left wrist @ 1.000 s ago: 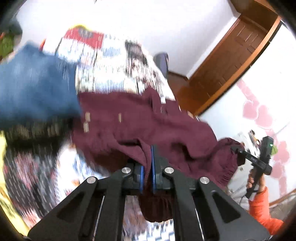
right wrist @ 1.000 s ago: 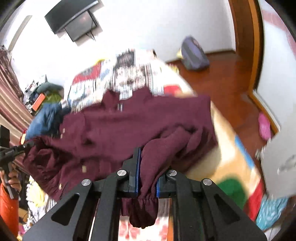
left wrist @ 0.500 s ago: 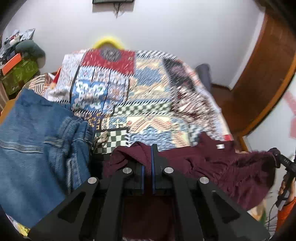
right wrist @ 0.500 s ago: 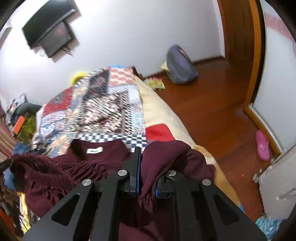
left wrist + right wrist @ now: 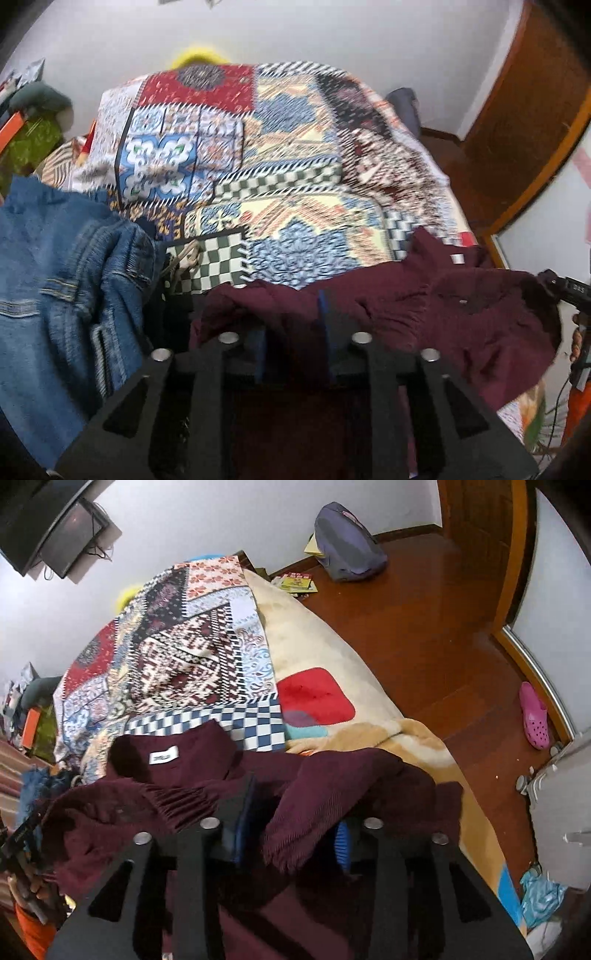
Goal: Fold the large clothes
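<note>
A dark maroon knit cardigan (image 5: 461, 317) lies bunched on the near end of a bed, with its white neck label up in the right wrist view (image 5: 162, 757). My left gripper (image 5: 293, 332) is open, its jaws wide apart with maroon fabric lying between them. My right gripper (image 5: 291, 827) is open too, and a fold of the cardigan (image 5: 332, 786) drapes loosely between its blue pads (image 5: 341, 840). The fabric hides the fingertips in part.
A patchwork quilt (image 5: 266, 147) covers the bed. Blue jeans (image 5: 59, 280) lie piled at its left side. A cream blanket (image 5: 314, 638) hangs off the right side. On the wooden floor are a purple backpack (image 5: 347, 546) and a pink clog (image 5: 533, 716).
Both grippers lowered the cardigan onto the near end of the bed, then opened their jaws and let the fabric go.
</note>
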A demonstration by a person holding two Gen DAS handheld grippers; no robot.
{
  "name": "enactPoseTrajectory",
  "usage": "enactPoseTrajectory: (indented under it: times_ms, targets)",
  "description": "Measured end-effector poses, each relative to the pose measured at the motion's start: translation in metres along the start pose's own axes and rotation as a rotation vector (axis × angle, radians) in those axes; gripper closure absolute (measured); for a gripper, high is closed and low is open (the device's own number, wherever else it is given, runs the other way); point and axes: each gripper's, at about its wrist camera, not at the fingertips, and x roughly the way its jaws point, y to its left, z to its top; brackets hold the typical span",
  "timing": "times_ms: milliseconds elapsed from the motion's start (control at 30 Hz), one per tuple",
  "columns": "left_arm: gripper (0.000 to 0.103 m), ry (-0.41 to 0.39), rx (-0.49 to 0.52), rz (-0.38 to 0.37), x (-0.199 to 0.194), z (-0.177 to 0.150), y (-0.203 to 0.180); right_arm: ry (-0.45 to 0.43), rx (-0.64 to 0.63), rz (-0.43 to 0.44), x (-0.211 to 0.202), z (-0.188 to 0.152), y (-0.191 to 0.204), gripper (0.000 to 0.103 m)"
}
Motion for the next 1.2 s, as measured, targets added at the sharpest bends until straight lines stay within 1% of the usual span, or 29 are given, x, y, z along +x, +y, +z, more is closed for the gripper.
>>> enactPoseTrajectory:
  times_ms: [33,67,100,133,167,200,233,267,333,467,567,633,667,733,800,833,867,933,1000,1100,1200]
  targets:
    - [0.067,-0.006,0.007,-0.006,-0.007,0.001,-0.003,-0.005,-0.008,0.001,-0.004,-0.001,0.004,0.056]
    - [0.057,-0.014,0.016,-0.011,-0.016,0.001,-0.007,-0.015,-0.023,-0.005,-0.011,-0.003,0.009,0.051]
    - [0.052,-0.023,0.021,-0.016,-0.025,0.001,-0.011,-0.034,-0.043,-0.019,-0.017,-0.004,0.015,0.038]
    - [0.038,-0.044,0.021,-0.007,-0.033,0.001,-0.014,-0.075,-0.077,-0.061,-0.03,-0.008,0.022,0.024]
    - [0.025,-0.079,0.022,0.02,-0.043,0.001,-0.016,-0.124,-0.108,-0.1,-0.04,-0.011,0.028,0.019]
    - [0.02,-0.133,0.032,0.069,-0.055,0.0,-0.02,-0.172,-0.14,-0.129,-0.052,-0.015,0.034,0.017]
    - [0.016,-0.167,0.05,0.096,-0.064,0.0,-0.023,-0.202,-0.167,-0.144,-0.059,-0.017,0.039,0.016]
    - [0.016,-0.192,0.07,0.112,-0.071,0.0,-0.026,-0.216,-0.191,-0.148,-0.067,-0.02,0.044,0.016]
    - [0.016,-0.204,0.091,0.118,-0.079,-0.003,-0.031,-0.217,-0.217,-0.128,-0.074,-0.024,0.051,0.016]
    - [0.016,-0.15,0.135,0.074,-0.072,-0.018,-0.046,-0.194,-0.258,-0.08,-0.07,-0.034,0.068,0.016]
    - [0.016,-0.094,0.168,0.055,-0.051,-0.037,-0.059,-0.163,-0.298,-0.03,-0.051,-0.045,0.087,0.016]
    - [0.016,-0.033,0.192,0.051,-0.028,-0.052,-0.068,-0.128,-0.313,-0.009,-0.035,-0.058,0.097,0.016]
    - [0.016,-0.011,0.2,0.05,-0.019,-0.059,-0.072,-0.112,-0.32,-0.005,-0.03,-0.063,0.1,0.016]
    - [0.016,0.034,0.223,0.06,0.005,-0.074,-0.079,-0.052,-0.344,-0.003,-0.003,-0.076,0.108,0.016]
    - [0.015,0.063,0.233,0.083,0.026,-0.088,-0.081,-0.003,-0.37,-0.029,0.021,-0.088,0.111,0.016]
    - [0.01,0.066,0.231,0.089,0.034,-0.093,-0.08,0.027,-0.386,-0.051,0.036,-0.095,0.111,0.016]
    - [0.008,0.064,0.229,0.093,0.039,-0.097,-0.078,0.039,-0.397,-0.069,0.047,-0.102,0.11,0.015]
    - [0.007,0.034,0.237,0.106,0.044,-0.105,-0.078,0.016,-0.412,-0.084,0.055,-0.11,0.108,0.009]
    - [0.007,0.008,0.252,0.109,0.04,-0.108,-0.078,-0.028,-0.421,-0.084,0.053,-0.115,0.107,0.006]
    - [0.008,0.013,0.235,0.099,0.031,-0.109,-0.076,-0.007,-0.402,-0.083,0.049,-0.11,0.107,0.006]
    - [0.008,-0.005,0.202,0.086,0.014,-0.11,-0.07,-0.001,-0.363,-0.075,0.043,-0.107,0.105,0.006]
